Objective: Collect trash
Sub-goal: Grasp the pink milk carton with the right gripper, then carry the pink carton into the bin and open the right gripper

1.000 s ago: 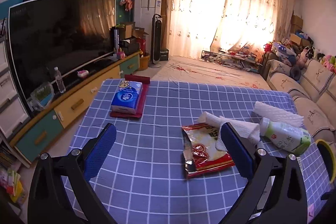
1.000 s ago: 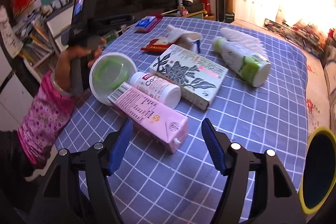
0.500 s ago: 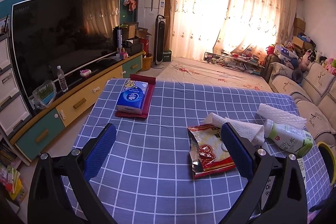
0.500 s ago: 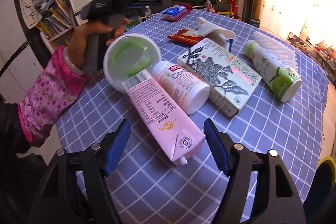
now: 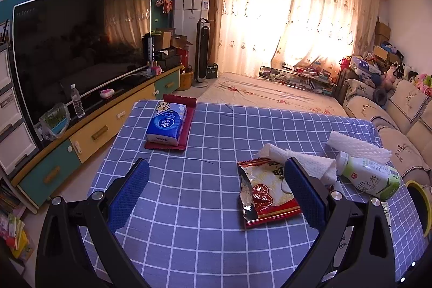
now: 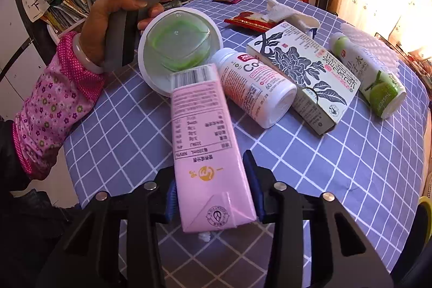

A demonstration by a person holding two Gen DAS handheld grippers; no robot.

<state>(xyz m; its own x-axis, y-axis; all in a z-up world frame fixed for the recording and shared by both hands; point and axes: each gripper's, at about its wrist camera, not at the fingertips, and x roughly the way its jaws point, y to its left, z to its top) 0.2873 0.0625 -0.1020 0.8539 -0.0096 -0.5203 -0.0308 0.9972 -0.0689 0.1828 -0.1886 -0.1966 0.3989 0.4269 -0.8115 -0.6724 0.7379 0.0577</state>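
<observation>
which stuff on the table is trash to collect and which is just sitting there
Trash for the job: pink carton clamped in the right tool, white bottle, flower-print box, green bottle, snack wrapper, crumpled paper towel, plastic bowl.

Likely just lying about: tissue pack, red mat under it.

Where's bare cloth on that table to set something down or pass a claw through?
Bare checked cloth lies between the tissue pack and the snack wrapper, under the open left claw. More lies near the right claw, right of the pink carton. Crowded: plastic lid, white bottle, printed box, green bottle.
</observation>
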